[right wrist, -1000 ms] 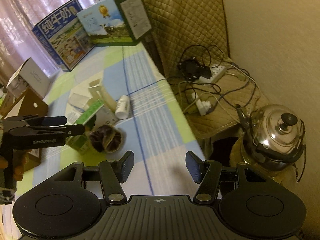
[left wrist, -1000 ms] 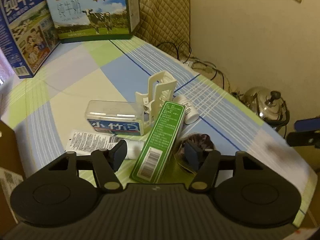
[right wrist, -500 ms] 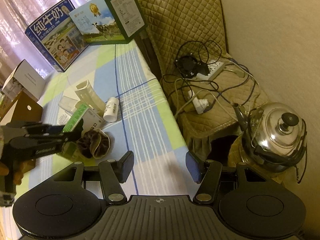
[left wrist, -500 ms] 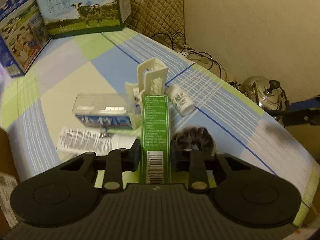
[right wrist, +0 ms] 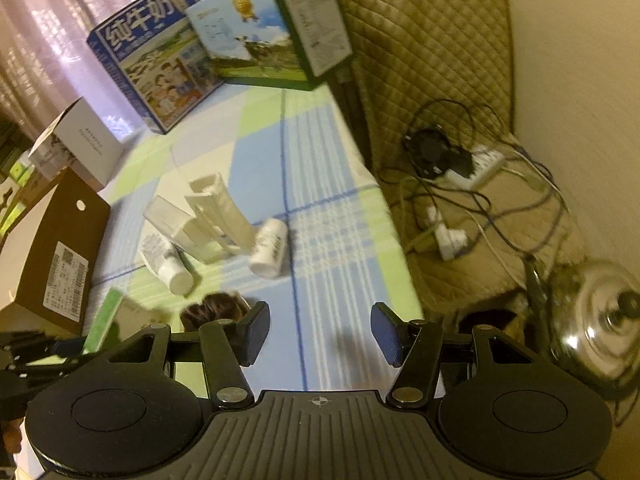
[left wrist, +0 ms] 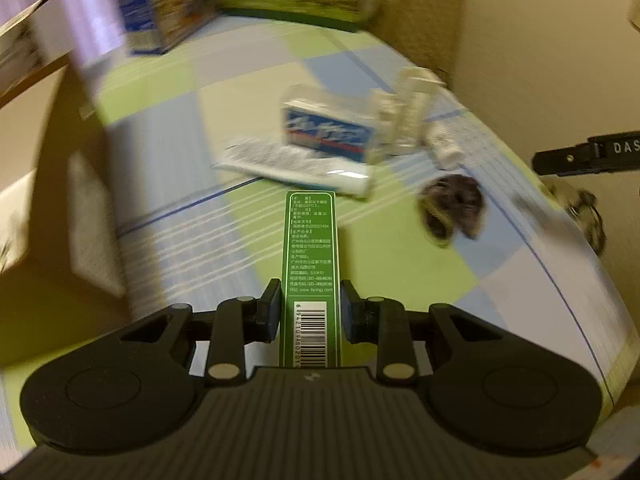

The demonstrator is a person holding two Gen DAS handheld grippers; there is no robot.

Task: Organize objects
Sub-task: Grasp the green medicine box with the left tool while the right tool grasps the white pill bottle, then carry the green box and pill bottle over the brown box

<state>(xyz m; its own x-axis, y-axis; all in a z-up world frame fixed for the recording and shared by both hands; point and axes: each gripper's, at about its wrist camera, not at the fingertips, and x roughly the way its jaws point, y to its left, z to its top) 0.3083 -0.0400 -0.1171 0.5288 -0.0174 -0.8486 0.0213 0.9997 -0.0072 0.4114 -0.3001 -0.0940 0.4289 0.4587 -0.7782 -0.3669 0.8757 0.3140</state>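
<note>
My left gripper (left wrist: 310, 308) is shut on a long green box (left wrist: 311, 264), held off the checked tablecloth and pointing forward. That green box (right wrist: 105, 314) also shows at the lower left of the right wrist view. Left on the cloth are a clear plastic case with a blue label (left wrist: 330, 130), a white tube (left wrist: 296, 168), a white plastic holder (right wrist: 218, 210), a small white bottle (right wrist: 270, 252) and a dark scrunchie (left wrist: 452, 208). My right gripper (right wrist: 320, 328) is open above the table's near edge, with nothing between its fingers.
An open brown cardboard box (right wrist: 48, 256) stands at the left, a white box (right wrist: 76, 144) behind it. Two milk cartons (right wrist: 160, 56) stand at the back. Off the table's right edge lie a quilted cover, cables with a power strip (right wrist: 476, 168) and a steel kettle (right wrist: 600, 320).
My left gripper closed on the green box, lifted it from the pile and swung left toward the brown box. The right gripper moved in closer to the pile, staying open.
</note>
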